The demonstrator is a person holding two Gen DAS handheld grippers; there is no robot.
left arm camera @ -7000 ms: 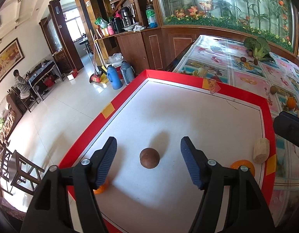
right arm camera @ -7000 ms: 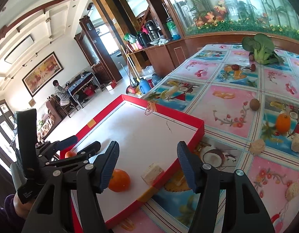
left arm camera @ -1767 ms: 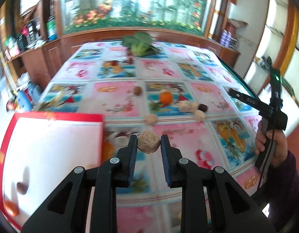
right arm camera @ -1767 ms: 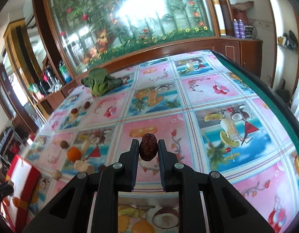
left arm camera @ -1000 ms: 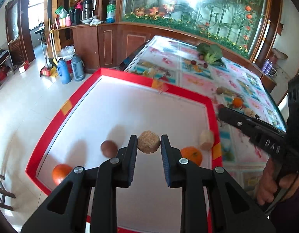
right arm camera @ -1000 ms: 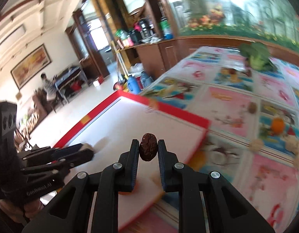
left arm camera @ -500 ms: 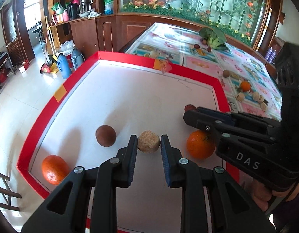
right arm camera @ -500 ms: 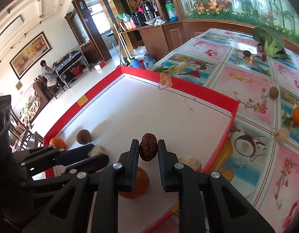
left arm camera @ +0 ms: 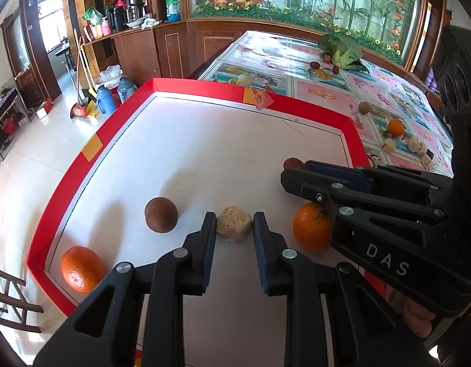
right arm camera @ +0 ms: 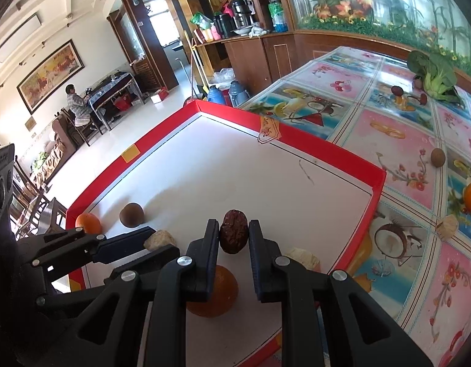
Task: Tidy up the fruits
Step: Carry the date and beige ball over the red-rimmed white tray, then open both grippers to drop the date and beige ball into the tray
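My left gripper [left arm camera: 234,226] is shut on a tan rough ball-shaped fruit [left arm camera: 234,224], low over the white floor of the red-rimmed tray [left arm camera: 201,90]. My right gripper [right arm camera: 234,232] is shut on a dark red wrinkled date [right arm camera: 233,231] above the tray's near right part; it also shows in the left wrist view [left arm camera: 299,168]. In the tray lie a brown round fruit [left arm camera: 161,219], an orange [left arm camera: 81,269] in the near left corner, a second orange [left arm camera: 311,227] under the right gripper, and a pale chunk [right arm camera: 302,258].
On the patterned tablecloth beyond the tray lie a brown fruit [left arm camera: 363,107], an orange [left arm camera: 395,127], several pale chunks [left arm camera: 414,146] and a green leafy vegetable [left arm camera: 339,47]. The tray's left rim overhangs the floor side. A wooden cabinet [left arm camera: 174,46] stands behind.
Both grippers have come lower and closer to the tray floor with their fruits still held. The right gripper has moved in over the orange near the tray's right side.
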